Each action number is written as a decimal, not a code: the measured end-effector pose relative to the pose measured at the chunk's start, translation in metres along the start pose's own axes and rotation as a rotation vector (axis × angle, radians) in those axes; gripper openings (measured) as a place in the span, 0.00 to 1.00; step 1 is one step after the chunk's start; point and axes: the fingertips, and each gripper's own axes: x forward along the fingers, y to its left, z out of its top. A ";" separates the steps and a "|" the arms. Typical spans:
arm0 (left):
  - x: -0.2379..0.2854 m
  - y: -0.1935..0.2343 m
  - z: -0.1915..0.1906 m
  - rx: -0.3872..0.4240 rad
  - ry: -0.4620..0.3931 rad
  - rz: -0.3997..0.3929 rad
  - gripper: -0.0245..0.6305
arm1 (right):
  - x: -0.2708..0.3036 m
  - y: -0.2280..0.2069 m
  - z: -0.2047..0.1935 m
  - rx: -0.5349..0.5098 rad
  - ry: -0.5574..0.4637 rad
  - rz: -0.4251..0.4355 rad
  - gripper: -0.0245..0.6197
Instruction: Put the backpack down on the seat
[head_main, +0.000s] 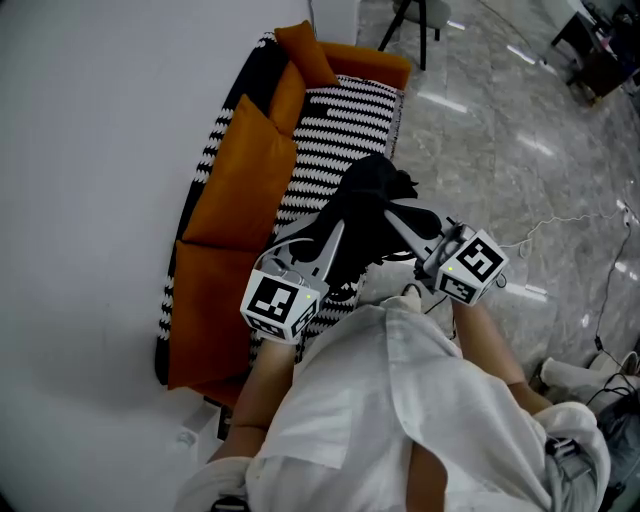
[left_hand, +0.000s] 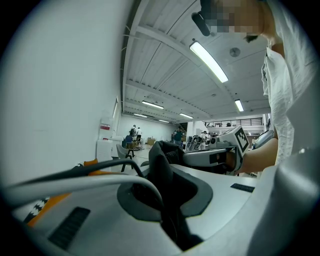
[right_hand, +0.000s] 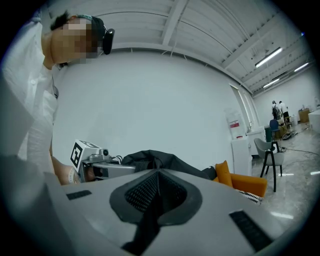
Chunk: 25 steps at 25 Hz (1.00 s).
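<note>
Black backpack (head_main: 372, 195) held over the striped sofa seat (head_main: 345, 115), left gripper (head_main: 332, 238) at its 7 o'clock clamped tight on a strap (left_hand: 160, 167), right gripper (head_main: 398, 222) at 4 o'clock clamped on another strap (right_hand: 146, 223), orange cushions (head_main: 235, 170) at 9 o'clock.

R gripper (right_hand: 159, 175) jaws clamped on black backpack (right_hand: 170, 161) strap, L gripper (right_hand: 107, 167) alongside, orange sofa (right_hand: 245, 183) behind

Clearance: far end open, left side blocked.
Beyond the backpack (head_main: 372, 200) the striped seat (head_main: 345, 120) is free; orange cushions (head_main: 240, 170) and wall (head_main: 90, 150) close the left; floor (head_main: 520, 130) side open, cable (head_main: 570, 218) lying there.
</note>
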 end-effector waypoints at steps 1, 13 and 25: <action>-0.004 0.003 0.000 0.000 -0.002 0.002 0.10 | 0.004 0.004 0.000 -0.002 0.001 0.004 0.07; -0.058 0.040 -0.003 0.016 -0.022 0.039 0.10 | 0.054 0.050 -0.004 -0.029 0.038 0.056 0.07; -0.042 0.066 -0.006 -0.037 -0.027 0.125 0.10 | 0.082 0.023 -0.004 -0.035 0.071 0.177 0.07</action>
